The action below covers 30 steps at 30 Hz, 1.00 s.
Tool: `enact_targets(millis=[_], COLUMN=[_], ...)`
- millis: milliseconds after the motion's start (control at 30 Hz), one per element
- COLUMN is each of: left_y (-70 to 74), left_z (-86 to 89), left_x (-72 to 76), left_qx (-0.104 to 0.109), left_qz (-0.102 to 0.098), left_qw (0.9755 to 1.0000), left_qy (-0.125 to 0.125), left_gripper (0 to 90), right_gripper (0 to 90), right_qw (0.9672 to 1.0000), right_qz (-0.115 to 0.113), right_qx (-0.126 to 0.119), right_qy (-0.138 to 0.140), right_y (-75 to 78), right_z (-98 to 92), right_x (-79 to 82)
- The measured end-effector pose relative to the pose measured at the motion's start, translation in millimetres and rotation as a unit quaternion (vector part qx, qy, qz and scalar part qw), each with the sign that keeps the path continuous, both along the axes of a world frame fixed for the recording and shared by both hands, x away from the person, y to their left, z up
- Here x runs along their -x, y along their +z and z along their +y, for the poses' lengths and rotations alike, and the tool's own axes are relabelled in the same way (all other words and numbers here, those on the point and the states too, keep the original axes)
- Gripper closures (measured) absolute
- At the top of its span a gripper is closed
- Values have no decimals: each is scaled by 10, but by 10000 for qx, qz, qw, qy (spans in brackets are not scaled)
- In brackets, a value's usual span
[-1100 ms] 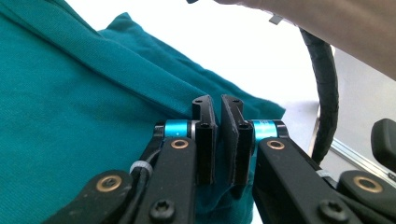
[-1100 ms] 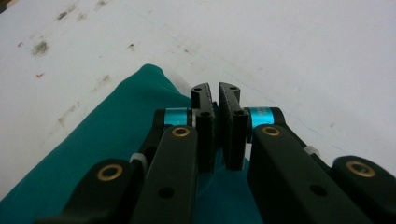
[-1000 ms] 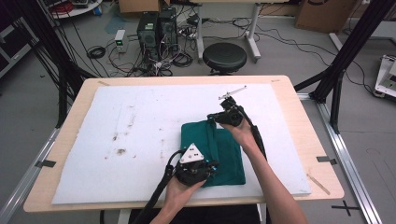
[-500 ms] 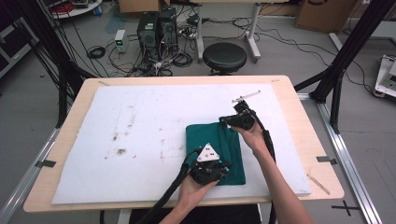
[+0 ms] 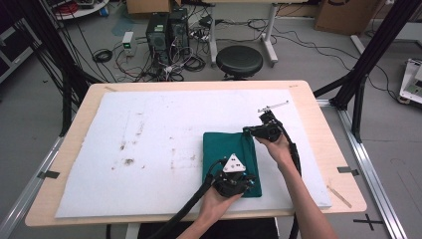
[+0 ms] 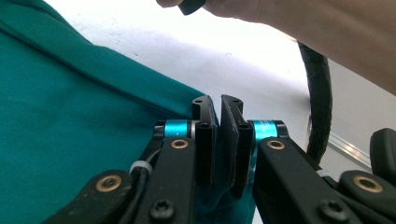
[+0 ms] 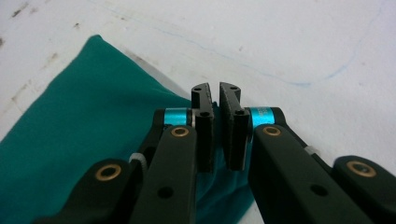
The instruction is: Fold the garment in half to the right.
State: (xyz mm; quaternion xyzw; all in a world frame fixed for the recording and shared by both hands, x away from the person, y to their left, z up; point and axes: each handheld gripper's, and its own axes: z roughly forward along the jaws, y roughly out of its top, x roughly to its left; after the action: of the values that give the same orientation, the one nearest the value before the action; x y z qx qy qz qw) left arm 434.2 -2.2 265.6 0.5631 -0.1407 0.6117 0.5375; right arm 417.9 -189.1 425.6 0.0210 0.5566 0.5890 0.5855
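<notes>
At the near edge of the table (image 5: 318,107), my left gripper (image 5: 238,182) is pinching the near right corner of the green cloth (image 5: 226,152). Its jaws are standing almost together, and in the left gripper view a fold of cloth (image 6: 70,121) is running up between the pads (image 6: 203,140), so they are clamping fabric. My left hand (image 5: 215,201) is wrapping the gripper's body from below, with the grey plate (image 5: 234,163) sitting on top and the cable (image 5: 184,214) trailing off the near edge.

Farther out and to the right, my right gripper (image 5: 251,130) is holding the far right corner of the same cloth. In the right gripper view (image 7: 216,112) the jaws are narrowed to a slit, with green fabric (image 7: 93,121) gathered between and below the pads (image 7: 204,135). My right hand (image 5: 276,147) is gripping the body just beside the cloth's right edge.

Between the two grippers the cloth is lying as a flat, folded rectangle on the white sheet (image 5: 149,124), right of the table's middle and toward the near side. Left of it, brownish stains (image 5: 128,161) are marking the sheet.

Beyond the table's far edge, a black stool (image 5: 239,60) is standing on the floor.
</notes>
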Motion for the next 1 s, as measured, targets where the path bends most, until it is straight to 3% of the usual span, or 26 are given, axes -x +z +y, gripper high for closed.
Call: enact_targets(millis=[133, 267, 367, 500, 633, 733, 833, 933, 1000], left_y=[18, 29, 16, -2, 116, 301, 453, 581, 657], left_z=[-27, 20, 98, 290, 546, 729, 864, 935, 956], left_x=[-44, -27, 47, 218, 378, 430, 460, 493, 495], left_qx=[-37, -78, -114, -22, 272, 540, 967, 1266, 1434], left_qz=[73, 145, 158, -31, -331, -371, -494, -621, -703], left_qw=[9999, 9998, 9995, 9985, 9970, 9959, 9927, 9895, 9870], left_qy=[72, -89, -256, -545, -651, -624, -526, -316, -185], left_gripper=[837, 773, 639, 599, 596, 647, 694, 714, 716], right_gripper=[851, 774, 664, 591, 551, 560, 588, 598, 597], right_qw=[10000, 9997, 9995, 9993, 9988, 9985, 9977, 9973, 9968], right_qz=[6, 31, -41, -141, -321, -469, -651, -659, -633], right_qx=[-45, -190, -296, -349, -360, -270, -106, 127, 87], right_qy=[-81, -178, -132, -31, -17, -56, -165, -292, -482], right_y=[-12, -11, -29, -88, -149, -212, -290, -327, -315], right_z=[-29, -37, -53, -60, -29, 48, 150, 240, 248], right_x=[-45, -60, -27, 42, 108, 154, 192, 183, 150])
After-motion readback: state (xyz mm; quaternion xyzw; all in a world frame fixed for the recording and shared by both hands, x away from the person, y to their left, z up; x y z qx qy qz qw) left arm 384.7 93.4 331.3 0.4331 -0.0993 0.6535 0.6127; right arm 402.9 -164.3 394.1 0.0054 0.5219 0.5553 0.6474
